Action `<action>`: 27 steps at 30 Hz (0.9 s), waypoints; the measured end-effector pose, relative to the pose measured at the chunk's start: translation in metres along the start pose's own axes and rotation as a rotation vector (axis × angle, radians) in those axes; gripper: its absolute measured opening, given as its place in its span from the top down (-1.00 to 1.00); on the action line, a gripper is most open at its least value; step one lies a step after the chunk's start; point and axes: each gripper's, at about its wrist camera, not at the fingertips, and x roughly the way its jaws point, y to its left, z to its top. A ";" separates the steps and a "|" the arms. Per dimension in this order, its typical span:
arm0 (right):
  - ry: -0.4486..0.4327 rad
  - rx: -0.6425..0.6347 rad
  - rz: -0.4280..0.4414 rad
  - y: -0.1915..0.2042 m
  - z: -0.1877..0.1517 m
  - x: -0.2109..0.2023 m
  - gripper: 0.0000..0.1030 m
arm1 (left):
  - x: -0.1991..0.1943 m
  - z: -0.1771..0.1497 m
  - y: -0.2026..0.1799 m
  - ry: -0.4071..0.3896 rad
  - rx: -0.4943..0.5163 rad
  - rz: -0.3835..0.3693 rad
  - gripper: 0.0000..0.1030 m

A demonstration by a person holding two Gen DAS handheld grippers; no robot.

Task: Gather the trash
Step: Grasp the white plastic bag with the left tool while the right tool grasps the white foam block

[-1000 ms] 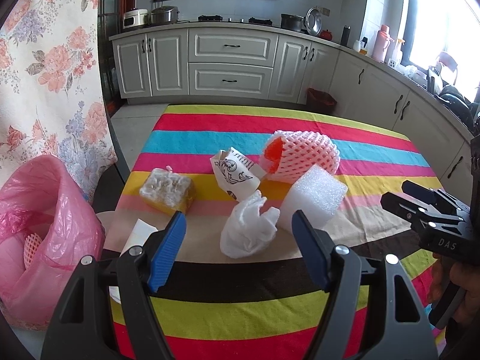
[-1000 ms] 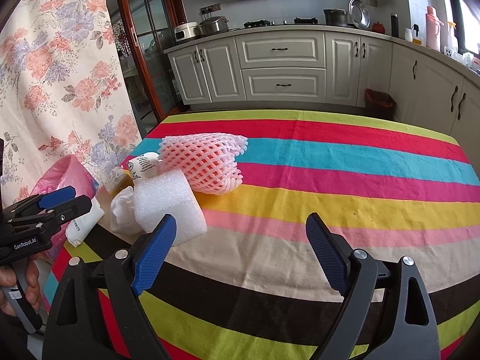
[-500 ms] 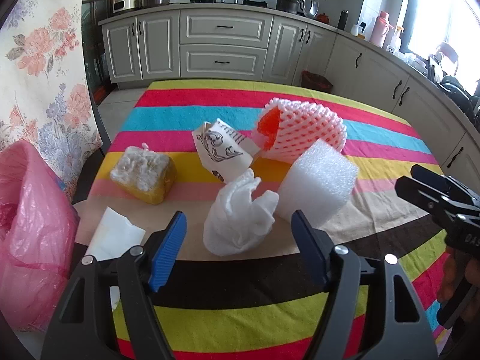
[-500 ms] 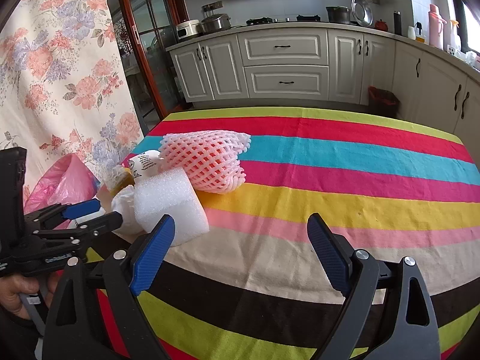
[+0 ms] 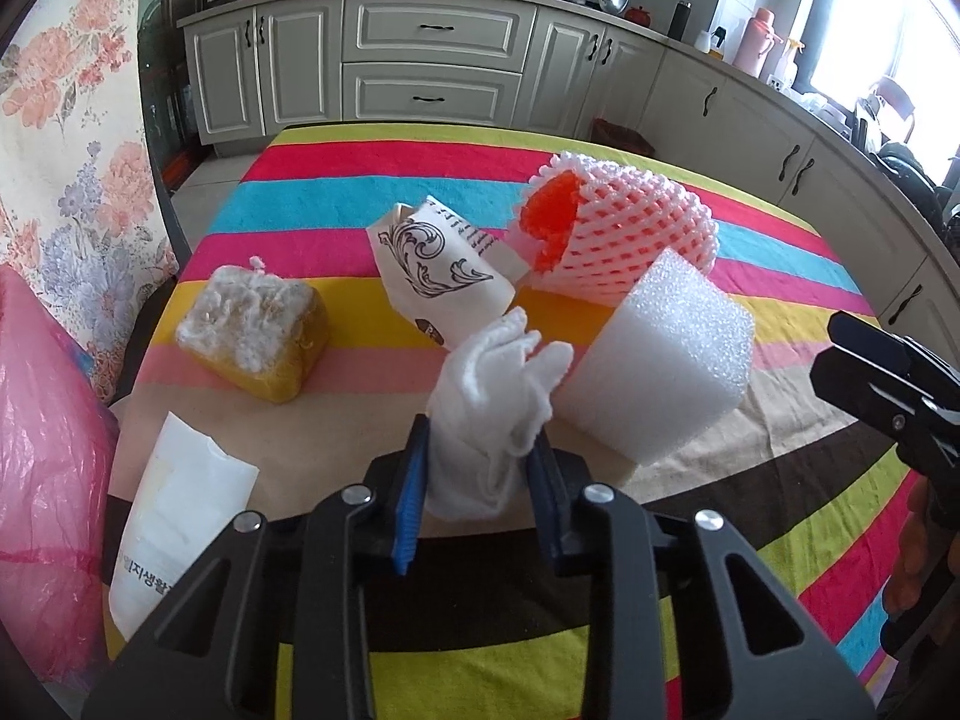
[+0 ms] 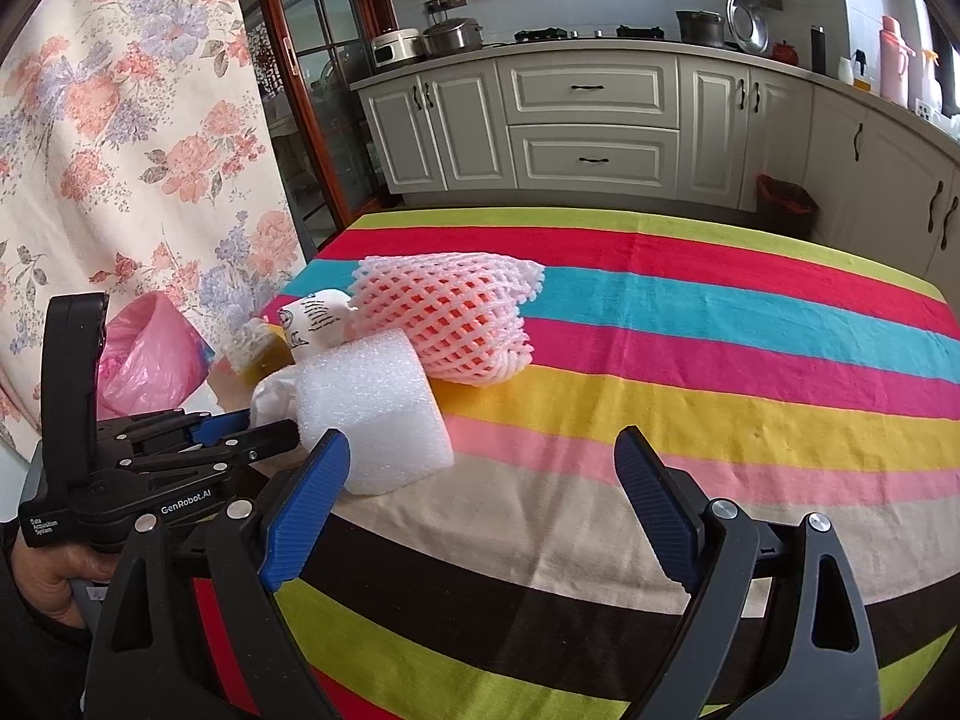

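The left hand-held gripper [image 5: 480,480] pinches the crumpled white tissue [image 5: 489,402] on the striped surface [image 5: 600,630], while the right hand-held gripper [image 6: 480,504] hangs wide open, holding nothing, near the foam block [image 6: 372,408].

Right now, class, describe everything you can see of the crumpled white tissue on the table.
The crumpled white tissue is a soft, fluffy wad standing upright, ragged tufts at its top. The left gripper is shut on its lower part, blue pads pressing both sides. It sits at the near end of the striped tablecloth, against the white foam roll, just in front of the printed paper bag.
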 end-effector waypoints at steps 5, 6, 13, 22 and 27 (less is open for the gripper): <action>0.007 -0.019 0.016 0.011 0.004 0.006 -0.65 | -0.010 -0.001 0.004 -0.018 -0.008 0.000 0.47; 0.010 -0.022 0.018 0.013 0.004 0.008 -0.65 | -0.012 -0.001 0.006 -0.022 -0.011 0.002 0.47; 0.026 -0.043 0.029 0.027 0.007 0.020 -0.65 | -0.032 -0.003 0.018 -0.053 -0.030 0.013 0.47; 0.045 -0.083 0.028 0.042 0.009 0.038 -0.64 | -0.055 -0.005 0.033 -0.092 -0.053 0.031 0.47; 0.055 -0.104 0.020 0.046 0.011 0.048 -0.63 | -0.065 -0.007 0.043 -0.108 -0.073 0.039 0.47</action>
